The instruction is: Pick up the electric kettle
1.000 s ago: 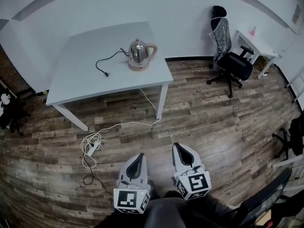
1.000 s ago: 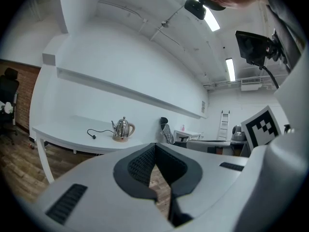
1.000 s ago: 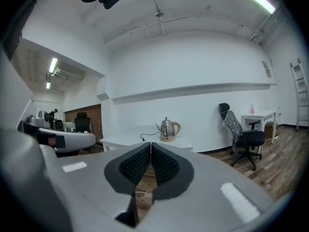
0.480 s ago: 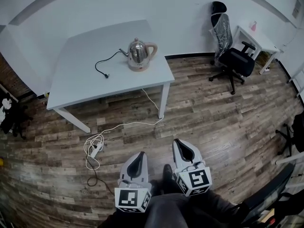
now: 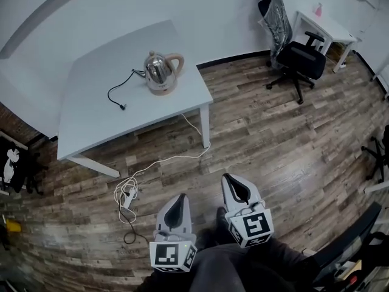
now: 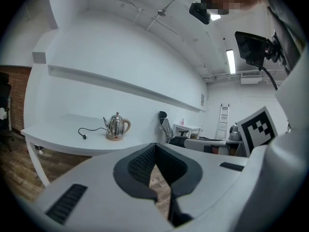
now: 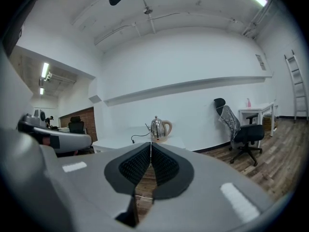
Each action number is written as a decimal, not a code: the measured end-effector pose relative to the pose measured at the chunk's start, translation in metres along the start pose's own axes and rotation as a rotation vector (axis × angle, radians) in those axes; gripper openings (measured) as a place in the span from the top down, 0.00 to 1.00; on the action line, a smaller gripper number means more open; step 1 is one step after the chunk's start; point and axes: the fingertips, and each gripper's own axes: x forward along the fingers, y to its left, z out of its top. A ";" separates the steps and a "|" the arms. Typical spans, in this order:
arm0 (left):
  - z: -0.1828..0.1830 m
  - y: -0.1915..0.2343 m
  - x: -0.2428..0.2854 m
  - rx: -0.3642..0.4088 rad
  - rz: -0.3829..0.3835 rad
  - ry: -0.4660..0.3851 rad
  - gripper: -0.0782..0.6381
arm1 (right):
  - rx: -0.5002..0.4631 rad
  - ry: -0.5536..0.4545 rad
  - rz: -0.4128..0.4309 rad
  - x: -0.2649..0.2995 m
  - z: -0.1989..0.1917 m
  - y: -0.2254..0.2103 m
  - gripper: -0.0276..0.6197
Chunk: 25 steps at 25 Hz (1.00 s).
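Head view | electric kettle (image 5: 159,72): shiny steel, beige handle, sitting on tabletop (image 5: 91,117) | left tongs (image 5: 177,198), right tongs (image 5: 233,180): both pressed together

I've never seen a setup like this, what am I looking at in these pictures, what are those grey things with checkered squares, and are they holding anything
There is no robot: a person holds a two-jaw grasping tool in each hand. The downward picture comes from a camera on the person's head; the left tool and right tool show at its bottom, each with a marker cube. The other two pictures come from cameras riding on each tool, looking along its jaws. Both tools are shut and empty. Ahead, a white table bears an electric kettle and a black cord.
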 end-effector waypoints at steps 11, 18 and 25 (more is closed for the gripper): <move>0.023 -0.032 0.056 0.062 0.001 -0.007 0.89 | 0.048 -0.078 0.003 0.023 0.030 -0.070 0.95; 0.028 -0.014 0.075 0.053 0.028 -0.006 0.89 | 0.042 -0.067 0.034 0.052 0.032 -0.070 0.95; 0.045 0.030 0.104 0.039 0.036 -0.049 0.89 | 0.002 -0.065 0.037 0.099 0.043 -0.062 0.95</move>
